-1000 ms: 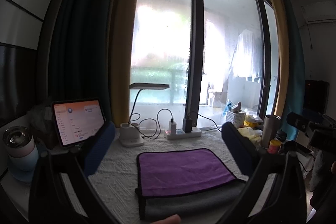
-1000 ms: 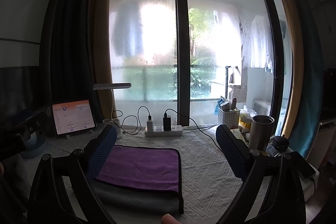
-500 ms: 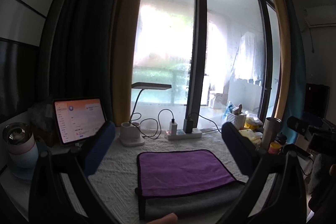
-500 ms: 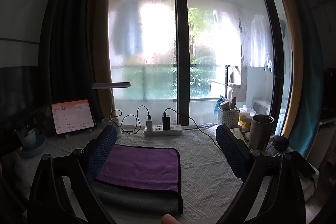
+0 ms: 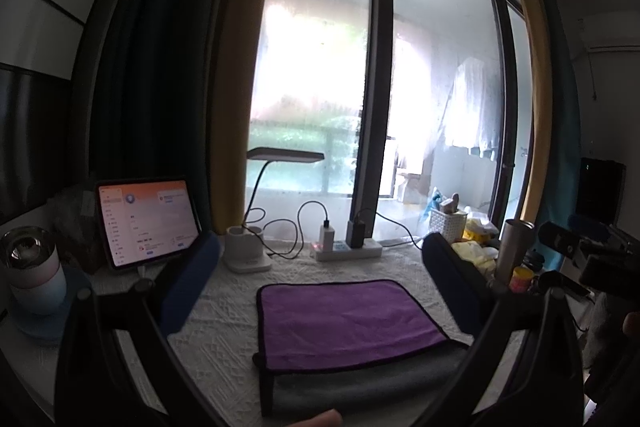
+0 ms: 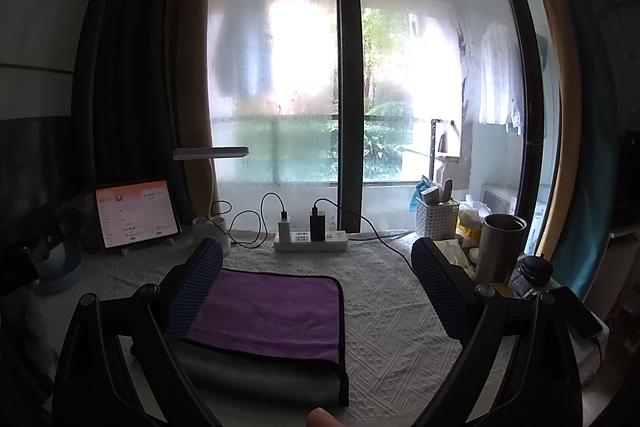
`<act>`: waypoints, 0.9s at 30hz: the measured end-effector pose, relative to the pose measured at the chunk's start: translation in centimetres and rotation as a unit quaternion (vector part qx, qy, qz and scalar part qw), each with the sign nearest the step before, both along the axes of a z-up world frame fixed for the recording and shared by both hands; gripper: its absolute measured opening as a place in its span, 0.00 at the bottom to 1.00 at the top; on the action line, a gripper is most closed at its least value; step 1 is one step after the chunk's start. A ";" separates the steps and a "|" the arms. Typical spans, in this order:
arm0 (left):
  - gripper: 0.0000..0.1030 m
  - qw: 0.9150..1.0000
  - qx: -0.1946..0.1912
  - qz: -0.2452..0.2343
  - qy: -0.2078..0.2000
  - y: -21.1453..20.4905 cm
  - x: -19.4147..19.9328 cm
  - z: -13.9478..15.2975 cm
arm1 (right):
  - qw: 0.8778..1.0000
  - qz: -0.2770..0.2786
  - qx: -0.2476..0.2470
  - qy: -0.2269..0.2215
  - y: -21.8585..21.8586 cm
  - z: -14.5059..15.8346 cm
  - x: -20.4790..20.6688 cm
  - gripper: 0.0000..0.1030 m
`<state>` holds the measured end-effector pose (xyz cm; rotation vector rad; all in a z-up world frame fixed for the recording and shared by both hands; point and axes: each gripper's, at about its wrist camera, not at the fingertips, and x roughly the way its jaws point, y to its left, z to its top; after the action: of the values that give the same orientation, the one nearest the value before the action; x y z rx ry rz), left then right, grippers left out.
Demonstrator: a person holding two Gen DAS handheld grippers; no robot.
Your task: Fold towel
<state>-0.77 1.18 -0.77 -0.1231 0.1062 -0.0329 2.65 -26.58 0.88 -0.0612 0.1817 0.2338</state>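
A folded towel [image 5: 344, 319], purple on top with a grey layer under it and a dark hem, lies flat on the white textured table cover [image 5: 224, 311]. It also shows in the right wrist view [image 6: 272, 315], left of centre. My left gripper [image 5: 320, 291] is open and empty, held above the towel with its blue-padded fingers [image 5: 188, 283] wide apart. My right gripper [image 6: 318, 287] is open and empty, with its left finger over the towel's left edge. Neither gripper touches the towel.
A lit tablet [image 5: 146, 221] and a mug [image 5: 32, 267] stand at the left. A desk lamp [image 5: 248, 251] and power strip [image 5: 346, 249] with chargers line the window side. A steel tumbler [image 6: 500, 247], white basket [image 6: 436, 217] and clutter fill the right.
Both grippers have tilted or risen slightly, so the table sits a bit lower in view. The towel has not moved and both grippers stay open.
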 end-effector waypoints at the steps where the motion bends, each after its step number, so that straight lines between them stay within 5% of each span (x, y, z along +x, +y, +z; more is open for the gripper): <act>1: 0.99 1.000 -0.001 0.000 0.003 0.0 0.1 -0.2 | 1.000 0.000 -0.001 0.002 0.0 -0.1 0.1 0.94; 15: 0.99 0.995 0.013 0.006 0.099 0.2 4.5 -5.9 | 0.994 0.016 -0.016 0.111 0.2 -5.8 5.6 0.94; 27: 0.98 0.979 -0.005 0.002 0.204 0.9 8.6 -11.4 | 0.982 0.032 -0.035 0.184 0.8 -10.3 9.3 0.85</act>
<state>7.81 2.03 -12.17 -0.1394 0.5170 -0.0040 11.97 -25.82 -9.45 -0.0936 0.5575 0.3019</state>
